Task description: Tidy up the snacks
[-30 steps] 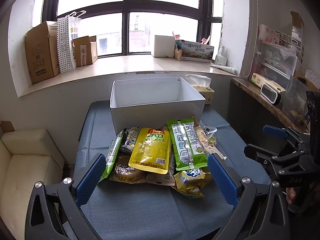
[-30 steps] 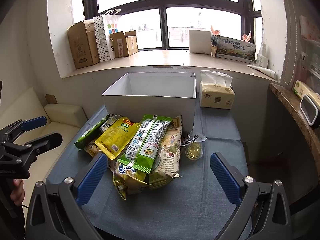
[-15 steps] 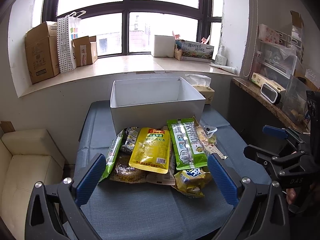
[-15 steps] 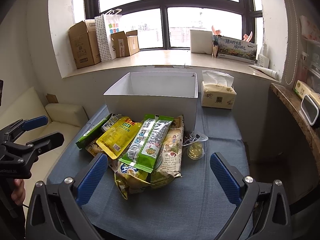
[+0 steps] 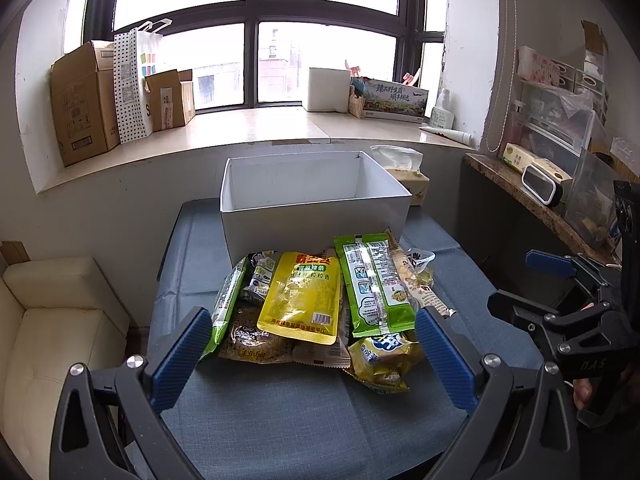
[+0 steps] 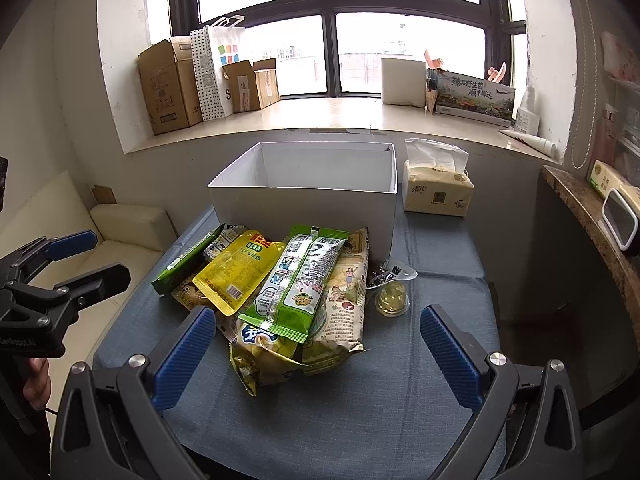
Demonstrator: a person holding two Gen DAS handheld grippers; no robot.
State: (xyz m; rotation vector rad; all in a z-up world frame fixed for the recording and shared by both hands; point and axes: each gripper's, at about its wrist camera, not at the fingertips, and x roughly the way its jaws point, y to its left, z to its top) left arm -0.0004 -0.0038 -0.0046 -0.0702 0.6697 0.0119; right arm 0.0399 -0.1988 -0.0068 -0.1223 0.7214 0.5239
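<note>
The snacks lie in one loose heap on the blue cloth, right against the front wall of the white box, which I take to be where they belong. The box looks empty as far as its inside shows. Against the box sits the yellow pouch in the middle of the heap, with the green pack overlapping the pile just right of it and a thin green packet at the left edge. In front, farthest from the box, a crumpled yellow bag lies under the green pack. A small jelly cup stands apart, off the box's right front corner, and a tissue pack rests beside the box's right wall.

So nothing is sorted yet: by my judgement the task is at its very start, with every packet left to move.

The left gripper hovers short of the heap, fingers spread wide and holding nothing. The right gripper is likewise spread and empty, its fingers framing the near end of the pile.

Compared with a second ago, almost nothing differs: the heap is untouched, and both grippers have crept only slightly closer to it.
</note>
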